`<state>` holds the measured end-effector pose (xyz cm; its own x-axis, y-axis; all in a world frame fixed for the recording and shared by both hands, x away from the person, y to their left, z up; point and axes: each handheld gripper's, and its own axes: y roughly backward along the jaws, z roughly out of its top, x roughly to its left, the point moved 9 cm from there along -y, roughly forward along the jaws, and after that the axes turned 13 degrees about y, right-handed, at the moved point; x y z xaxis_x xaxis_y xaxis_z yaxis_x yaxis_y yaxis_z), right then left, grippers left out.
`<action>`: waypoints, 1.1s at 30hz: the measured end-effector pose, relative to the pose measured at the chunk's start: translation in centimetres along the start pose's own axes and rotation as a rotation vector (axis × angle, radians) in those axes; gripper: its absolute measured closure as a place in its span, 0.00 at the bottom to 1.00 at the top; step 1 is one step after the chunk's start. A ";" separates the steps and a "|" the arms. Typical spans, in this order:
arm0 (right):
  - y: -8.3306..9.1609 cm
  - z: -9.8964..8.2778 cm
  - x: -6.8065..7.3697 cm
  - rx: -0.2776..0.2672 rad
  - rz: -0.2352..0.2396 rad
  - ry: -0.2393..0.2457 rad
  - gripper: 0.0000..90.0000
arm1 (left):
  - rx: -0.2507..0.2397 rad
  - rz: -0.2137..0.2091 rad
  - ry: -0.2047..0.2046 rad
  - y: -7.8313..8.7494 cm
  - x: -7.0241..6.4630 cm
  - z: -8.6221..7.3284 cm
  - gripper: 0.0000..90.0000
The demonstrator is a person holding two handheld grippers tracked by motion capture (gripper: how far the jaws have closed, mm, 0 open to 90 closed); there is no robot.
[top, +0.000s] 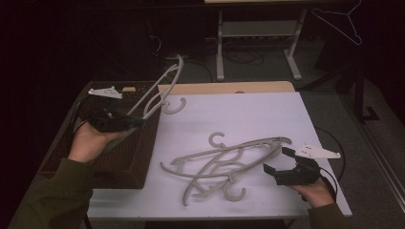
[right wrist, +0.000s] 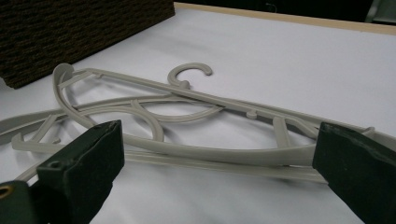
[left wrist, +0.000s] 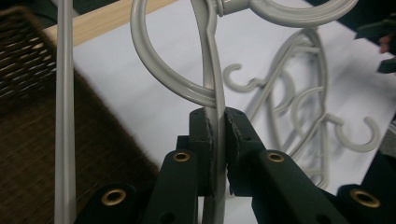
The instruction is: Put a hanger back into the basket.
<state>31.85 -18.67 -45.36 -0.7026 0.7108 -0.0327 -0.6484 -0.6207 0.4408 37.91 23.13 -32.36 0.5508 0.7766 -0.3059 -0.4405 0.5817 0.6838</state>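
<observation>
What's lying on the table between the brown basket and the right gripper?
In the high view, hangers piled on the white tabletop lie between basket and right gripper.

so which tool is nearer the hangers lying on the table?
Right. The right tool sits open at the right end of the hangers on the table, not touching. The left tool is over the basket, shut on another hanger.

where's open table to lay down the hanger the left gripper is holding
The white tabletop is bare at the far right, between the wooden back edge and the hanger pile. The front middle is crowded by that pile, with the right gripper open beside it. The basket takes the left side.
</observation>
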 end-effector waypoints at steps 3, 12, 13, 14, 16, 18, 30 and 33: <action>-0.1 0.1 0.0 0.000 0.001 0.008 0.02 | 0.015 0.027 -0.001 0.9 1.3 -0.8 0.91; -0.4 -0.2 0.1 0.015 -0.003 0.005 0.02 | 0.057 0.088 0.014 3.2 5.0 -3.8 0.91; -0.4 -0.3 0.1 0.022 -0.001 0.007 0.02 | 0.054 0.088 0.020 3.3 5.3 -4.0 0.91; -0.4 -0.3 0.1 0.021 0.000 0.006 0.02 | 0.054 0.086 0.026 3.5 5.6 -4.4 0.91; -0.4 -0.3 0.1 0.021 -0.002 0.006 0.02 | 0.058 0.093 0.033 3.6 6.2 -5.0 0.91; -0.4 -0.3 0.0 0.021 -0.004 0.010 0.02 | 0.064 0.099 0.030 3.9 6.6 -5.5 0.91; -0.3 -0.3 -0.1 0.021 -0.012 0.000 0.02 | 0.103 0.078 0.041 3.8 7.6 -6.7 0.91; -0.4 -0.4 -0.2 0.020 -0.014 0.003 0.02 | 0.117 0.078 0.032 3.6 7.8 -6.9 0.91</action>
<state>32.11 -18.71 -45.85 -0.6946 0.7181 -0.0418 -0.6522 -0.6042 0.4579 35.69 32.92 -36.86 0.4945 0.8267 -0.2684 -0.3941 0.4885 0.7785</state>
